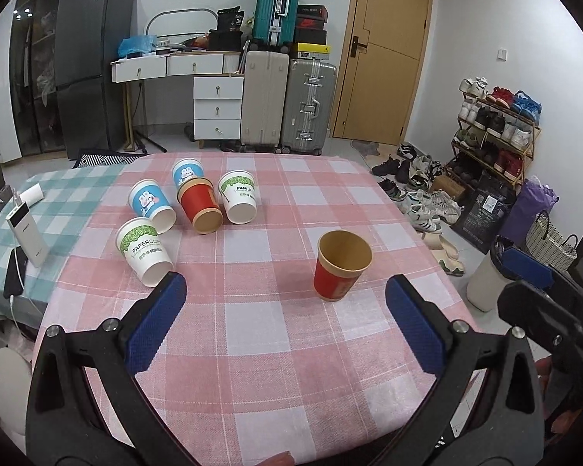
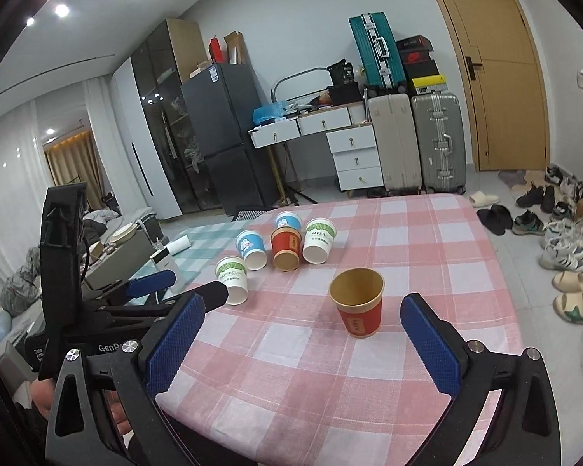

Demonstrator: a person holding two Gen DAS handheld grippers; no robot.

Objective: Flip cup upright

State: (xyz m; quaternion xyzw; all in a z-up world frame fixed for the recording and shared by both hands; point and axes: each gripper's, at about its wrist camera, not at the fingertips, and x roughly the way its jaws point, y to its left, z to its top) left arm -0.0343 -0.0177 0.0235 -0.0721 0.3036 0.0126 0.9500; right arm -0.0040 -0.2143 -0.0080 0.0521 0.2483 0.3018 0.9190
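I see one red cup point(image 1: 342, 265) already upright at frame centre-right, clear of both tools. My left gripper point(image 1: 285, 310) and right gripper point(image 2: 301, 328) hang wide, empty — five inverted cups point(image 1: 204, 209) wait clustered upper left, presumably next.

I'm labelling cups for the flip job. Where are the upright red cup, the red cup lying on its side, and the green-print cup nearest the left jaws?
upright red cup point(image 1: 336, 275): left wrist view, red sleeve.
red cup lying on its side point(image 1: 198, 202): left wrist view, red wall.
green-print cup point(image 1: 144, 250): left wrist view, printed side.
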